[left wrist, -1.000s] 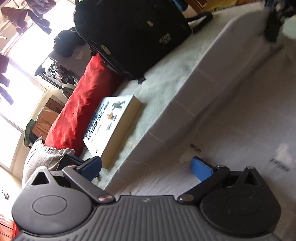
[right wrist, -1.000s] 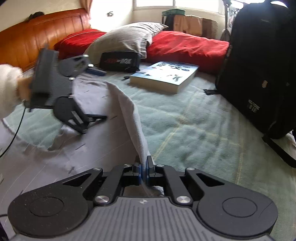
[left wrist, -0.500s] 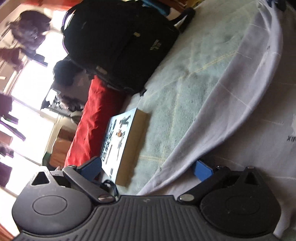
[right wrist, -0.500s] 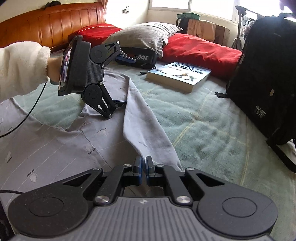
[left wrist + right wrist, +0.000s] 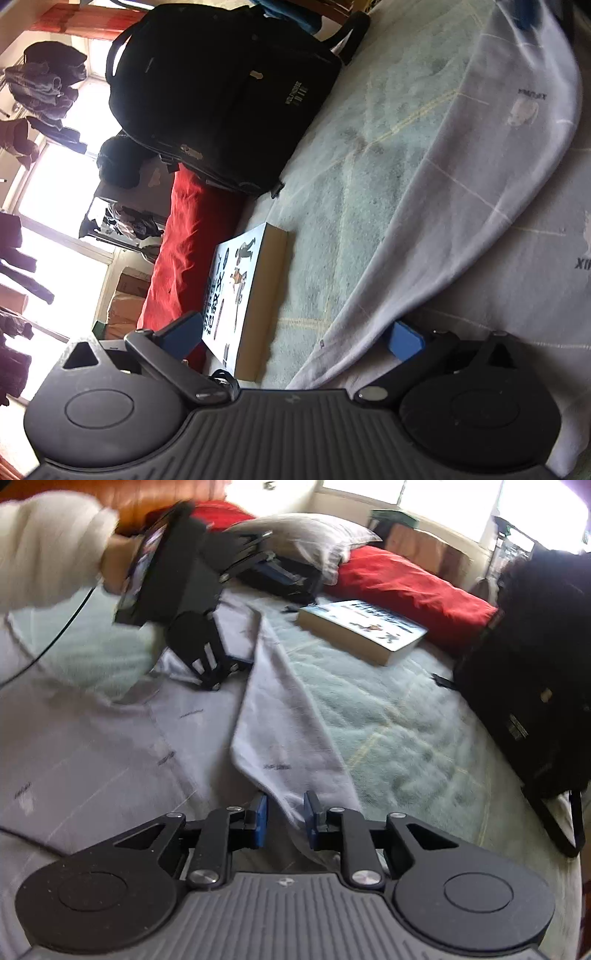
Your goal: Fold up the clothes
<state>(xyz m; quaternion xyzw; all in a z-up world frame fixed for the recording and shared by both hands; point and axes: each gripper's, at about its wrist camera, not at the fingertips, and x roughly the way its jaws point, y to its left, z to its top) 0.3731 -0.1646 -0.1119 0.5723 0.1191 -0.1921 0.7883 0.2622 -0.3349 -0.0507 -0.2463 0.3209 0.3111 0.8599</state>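
A pale grey garment [image 5: 122,738] with small prints lies spread on the green bed cover [image 5: 399,731]. One folded strip [image 5: 280,716] of it runs from my right gripper up to my left one. My right gripper [image 5: 284,819] is low over the near end of that strip; its jaws stand apart with the cloth passing loosely between them. My left gripper [image 5: 251,609], held by a hand in a white sleeve [image 5: 48,546], is wide open at the strip's far end. In the left wrist view the left gripper [image 5: 291,336] has the fold's edge [image 5: 461,206] beside its right pad.
A black backpack [image 5: 535,664] stands at the right, with a strap trailing on the bed. A thick book [image 5: 362,631] lies beyond the strip. Red pillows [image 5: 406,579], a grey pillow [image 5: 303,535] and a black pouch [image 5: 288,576] line the head end by the wooden headboard.
The right jaws, pinched on the raised fold before, now stand apart, and the fold has sunk flat onto the bed. The left gripper has rolled and stayed open near the strip's far end.
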